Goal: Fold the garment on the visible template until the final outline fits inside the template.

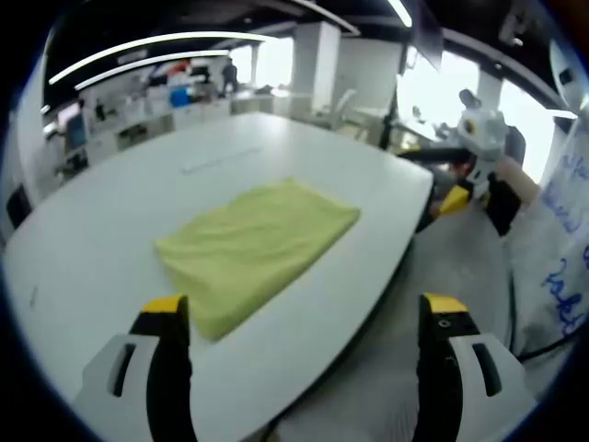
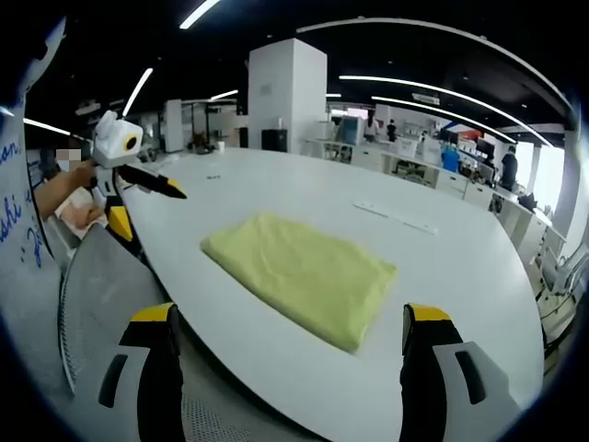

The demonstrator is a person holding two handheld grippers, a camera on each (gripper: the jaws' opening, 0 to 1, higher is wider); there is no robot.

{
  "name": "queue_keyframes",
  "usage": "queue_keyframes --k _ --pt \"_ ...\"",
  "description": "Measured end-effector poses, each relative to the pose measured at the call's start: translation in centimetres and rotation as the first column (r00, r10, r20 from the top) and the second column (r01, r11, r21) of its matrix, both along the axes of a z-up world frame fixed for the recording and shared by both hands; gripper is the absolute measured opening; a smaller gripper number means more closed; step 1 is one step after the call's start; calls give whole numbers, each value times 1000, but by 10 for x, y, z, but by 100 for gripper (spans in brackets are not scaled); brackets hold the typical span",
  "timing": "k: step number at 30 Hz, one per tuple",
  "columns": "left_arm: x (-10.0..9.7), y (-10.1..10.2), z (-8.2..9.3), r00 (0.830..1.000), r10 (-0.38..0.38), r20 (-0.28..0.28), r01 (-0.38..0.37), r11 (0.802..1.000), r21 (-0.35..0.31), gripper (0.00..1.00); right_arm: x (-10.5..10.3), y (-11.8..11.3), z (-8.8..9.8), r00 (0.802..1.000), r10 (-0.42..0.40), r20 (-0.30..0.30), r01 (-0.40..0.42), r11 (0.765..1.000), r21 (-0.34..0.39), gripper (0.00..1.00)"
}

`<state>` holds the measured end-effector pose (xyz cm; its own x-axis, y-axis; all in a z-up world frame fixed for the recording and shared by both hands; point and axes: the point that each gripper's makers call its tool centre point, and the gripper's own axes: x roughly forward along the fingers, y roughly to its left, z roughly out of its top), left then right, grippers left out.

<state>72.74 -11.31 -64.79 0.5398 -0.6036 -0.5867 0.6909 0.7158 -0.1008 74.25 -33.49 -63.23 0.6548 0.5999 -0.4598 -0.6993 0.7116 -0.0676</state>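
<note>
Folded yellow cloth (image 1: 256, 249) lies flat on the white table (image 1: 110, 221), both grippers held back from it.

The left gripper (image 1: 304, 313) and right gripper (image 2: 290, 322) hover off the table's edge, jaws wide apart and holding nothing. Each shows in the other's view, gripped by a hand (image 2: 64, 189). Blue handwriting at the side is too blurred to read.

Both views look down from off the worktop's (image 1: 110, 221) near edge, each along its own wide-apart tongs. The left gripper view faces across from one side, the right gripper view from the other. Both share the folded yellow cloth (image 1: 253, 249), nearby.
</note>
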Motion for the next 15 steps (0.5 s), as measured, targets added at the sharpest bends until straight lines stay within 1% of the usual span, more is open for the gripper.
queue_keyframes --k 2,4,8,15 --pt "-1 0 0 1000 -1 -2 1 1000 1 100 -1 2 2 1000 3 1 -3 1000 6 100" --pt "-1 -1 0 1000 -8 8 8 1000 6 100 -1 3 4 1000 8 10 -8 1000 11 100" --pt "-2 -4 2 1000 -12 9 12 1000 -7 100 0 3 4 1000 9 10 -9 1000 5 99" --pt "-2 -6 1 1000 -19 8 19 1000 -7 100 -2 4 1 1000 11 1 -11 1000 6 98"
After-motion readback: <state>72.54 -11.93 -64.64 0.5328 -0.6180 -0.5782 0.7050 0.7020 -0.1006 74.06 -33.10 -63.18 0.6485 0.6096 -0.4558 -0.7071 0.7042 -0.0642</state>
